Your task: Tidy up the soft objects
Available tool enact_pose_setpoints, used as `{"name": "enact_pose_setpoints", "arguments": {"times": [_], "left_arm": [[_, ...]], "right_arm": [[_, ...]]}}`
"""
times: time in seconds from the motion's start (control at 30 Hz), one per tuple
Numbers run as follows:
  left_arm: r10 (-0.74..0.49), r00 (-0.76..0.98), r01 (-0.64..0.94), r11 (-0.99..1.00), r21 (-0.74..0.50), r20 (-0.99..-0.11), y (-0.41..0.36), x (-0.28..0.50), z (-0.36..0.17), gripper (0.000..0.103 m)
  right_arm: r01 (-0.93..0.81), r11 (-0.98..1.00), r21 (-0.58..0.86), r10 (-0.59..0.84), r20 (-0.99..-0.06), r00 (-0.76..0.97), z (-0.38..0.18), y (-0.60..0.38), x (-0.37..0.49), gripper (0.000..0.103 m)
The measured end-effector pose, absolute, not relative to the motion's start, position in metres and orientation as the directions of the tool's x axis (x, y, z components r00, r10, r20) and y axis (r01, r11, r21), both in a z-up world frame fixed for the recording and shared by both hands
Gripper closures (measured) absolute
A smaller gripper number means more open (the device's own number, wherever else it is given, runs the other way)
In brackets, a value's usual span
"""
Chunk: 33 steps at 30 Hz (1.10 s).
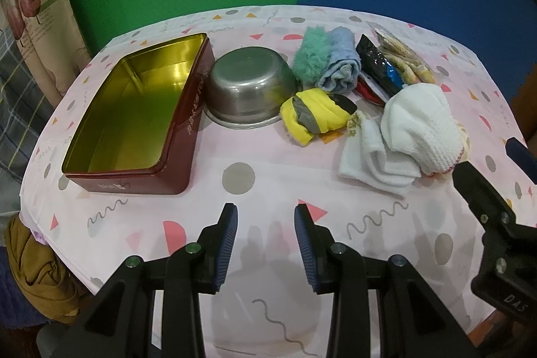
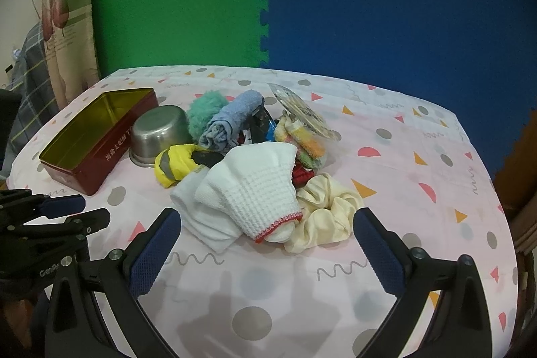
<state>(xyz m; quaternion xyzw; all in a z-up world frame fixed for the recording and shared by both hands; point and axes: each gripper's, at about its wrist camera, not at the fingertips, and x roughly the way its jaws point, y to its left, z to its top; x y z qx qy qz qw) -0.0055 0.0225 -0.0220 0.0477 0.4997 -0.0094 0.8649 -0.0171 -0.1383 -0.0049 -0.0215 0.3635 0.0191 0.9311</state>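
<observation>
Tin (image 1: pixel 134 109): open and bare inside, ahead-left of the left gripper (image 1: pixel 265 244), whose jaws stand partly apart on nothing.
Steel bowl (image 1: pixel 248 89): upturned, straight ahead.
White knit glove (image 2: pixel 255 190): just ahead of the right gripper (image 2: pixel 266 244), jaws wide, nothing held; probably light, limp; pinch its bunched middle.
Cream scrunchie (image 2: pixel 329 207): touching the glove's right; likely slippery.

Both wrist views look down from near the table's (image 1: pixel 268 156) front edge, sharing the soft pile (image 2: pixel 255 176).
</observation>
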Motion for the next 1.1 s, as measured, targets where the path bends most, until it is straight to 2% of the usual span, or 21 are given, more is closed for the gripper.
{"name": "enact_pose_setpoints", "arguments": {"times": [0.07, 0.13, 0.3, 0.63, 0.87, 1.1], "left_arm": [[0.032, 0.499, 0.062, 0.995, 0.073, -0.866, 0.025, -0.003, -0.025, 0.067], [0.032, 0.493, 0.059, 0.996, 0.070, -0.870, 0.028, -0.001, -0.028, 0.067], [0.038, 0.487, 0.064, 0.995, 0.079, -0.873, 0.034, 0.005, -0.036, 0.067], [0.017, 0.470, 0.081, 0.995, 0.063, -0.883, 0.042, 0.014, -0.046, 0.067], [0.004, 0.460, 0.102, 0.993, 0.058, -0.888, 0.039, 0.022, -0.053, 0.067], [-0.010, 0.450, 0.121, 0.991, 0.051, -0.893, 0.033, 0.027, -0.057, 0.067]], "right_arm": [[-0.051, 0.998, -0.024, 0.021, -0.673, 0.740, -0.005, -0.139, -0.017, 0.003], [-0.053, 0.998, -0.018, 0.027, -0.673, 0.739, -0.005, -0.140, -0.016, 0.011], [-0.075, 0.997, -0.005, 0.050, -0.703, 0.709, -0.011, -0.138, -0.005, 0.019], [-0.127, 0.988, -0.085, 0.023, -0.740, 0.672, -0.029, -0.119, 0.030, 0.023], [-0.147, 0.985, -0.090, 0.026, -0.765, 0.644, -0.045, -0.114, 0.054, 0.023], [-0.167, 0.981, -0.096, 0.035, -0.764, 0.644, -0.052, -0.109, 0.059, 0.051]]}}
